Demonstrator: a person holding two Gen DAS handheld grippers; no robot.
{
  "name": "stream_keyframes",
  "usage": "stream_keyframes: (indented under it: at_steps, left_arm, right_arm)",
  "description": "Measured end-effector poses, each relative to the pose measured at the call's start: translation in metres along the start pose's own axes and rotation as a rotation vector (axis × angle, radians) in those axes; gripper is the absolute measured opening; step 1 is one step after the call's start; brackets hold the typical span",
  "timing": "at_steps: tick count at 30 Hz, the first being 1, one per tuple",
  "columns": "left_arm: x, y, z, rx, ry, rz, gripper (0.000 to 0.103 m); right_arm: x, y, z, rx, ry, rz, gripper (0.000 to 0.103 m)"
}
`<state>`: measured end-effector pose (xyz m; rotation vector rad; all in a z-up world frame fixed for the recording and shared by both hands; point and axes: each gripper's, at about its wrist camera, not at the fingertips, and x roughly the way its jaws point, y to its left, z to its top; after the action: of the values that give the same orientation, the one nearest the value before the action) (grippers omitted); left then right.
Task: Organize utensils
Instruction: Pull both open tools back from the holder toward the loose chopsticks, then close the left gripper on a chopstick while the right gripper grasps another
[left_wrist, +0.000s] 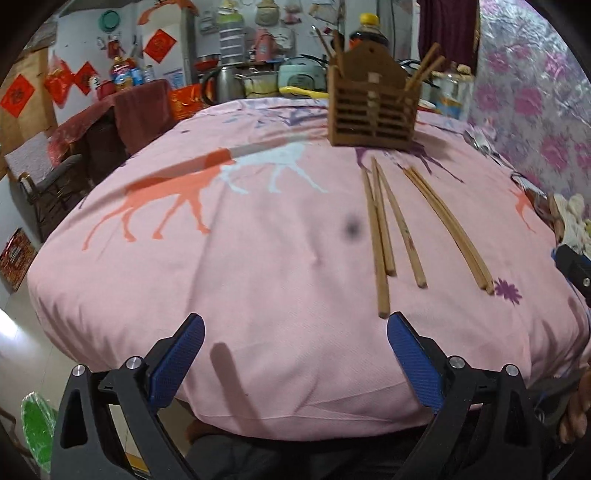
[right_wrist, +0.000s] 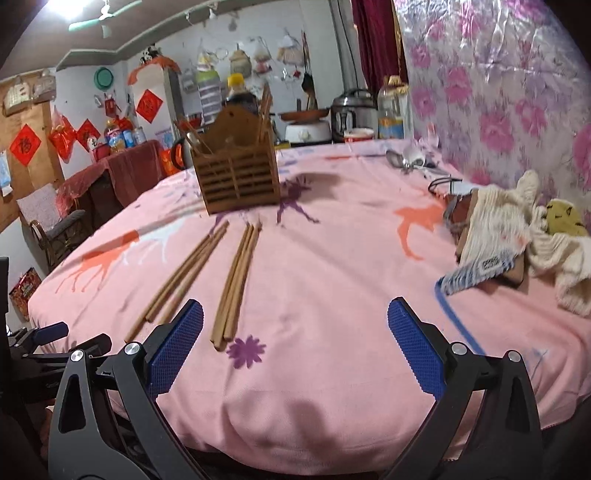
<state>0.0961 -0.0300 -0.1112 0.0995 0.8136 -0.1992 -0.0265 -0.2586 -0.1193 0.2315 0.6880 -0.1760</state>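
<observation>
- Your left gripper (left_wrist: 295, 363) hangs at the near edge of the table, its blue pads spread wide and nothing between them. It sits back far enough to keep every stick in view, which suits choosing one before you commit.
- Just ahead of its right pad lies the left group of chopsticks (left_wrist: 384, 225), three loose sticks on the pink cloth (left_wrist: 258, 258). They fan apart toward you and two of them overlap, so a single stick is best taken at a near end where it lies clear of its neighbours.
- Next to the right is the close pair of chopsticks (left_wrist: 448, 227), lying side by side and touching along their length. Packed like that, they will likely come up together if you close across both.
- Beyond the far tips of both groups stands the slatted wooden holder (left_wrist: 373, 110), upright, with a few chopsticks already standing in its compartments. That is where the loose ones belong; its open top faces up, so a stick must be tipped upright before it drops in.
- Your right gripper (right_wrist: 295, 345) also waits at the near edge, spread wide and empty, with the close pair just ahead of its left pad.
- Farther right, spoons (right_wrist: 404, 160) lie near the wall, and a heap of cream knitwear (right_wrist: 517, 221) sits well apart from the sticks.
</observation>
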Motion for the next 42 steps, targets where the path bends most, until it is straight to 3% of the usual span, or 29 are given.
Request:
stream_keyframes:
  at_steps: [7,19,22,27,28,31,34,42]
  left_arm:
    - [0.01,0.0,-0.002,-0.005,0.029,-0.017,0.097]
    - [0.015,-0.001,-0.003,0.009,-0.002,-0.003,0.099]
    - [0.015,0.0,-0.003,0.009,-0.008,-0.004,0.099]
    - [0.016,0.0,-0.002,0.01,-0.012,-0.003,0.099]
    - [0.016,-0.001,-0.002,0.01,-0.012,-0.003,0.099]
    - [0.016,-0.001,-0.002,0.01,-0.012,-0.003,0.099]
    - [0.016,-0.001,-0.002,0.01,-0.012,-0.004,0.099]
    - [0.016,-0.001,-0.002,0.01,-0.012,-0.004,0.099]
  right_arm:
    - [0.008,0.007,-0.008,-0.05,0.026,-0.006,0.096]
    - [0.039,0.024,-0.022,-0.183,0.13,-0.065,0.095]
    - [0.045,0.028,-0.022,-0.203,0.116,-0.07,0.092]
    - [0.05,0.043,-0.02,-0.253,0.1,-0.025,0.068]
    - [0.051,0.043,-0.02,-0.256,0.096,-0.018,0.068]
    - [0.057,0.029,-0.015,-0.184,0.114,-0.015,0.067]
    - [0.059,0.004,-0.009,-0.078,0.127,-0.036,0.052]
    - [0.057,0.017,-0.014,-0.129,0.11,0.033,0.05]
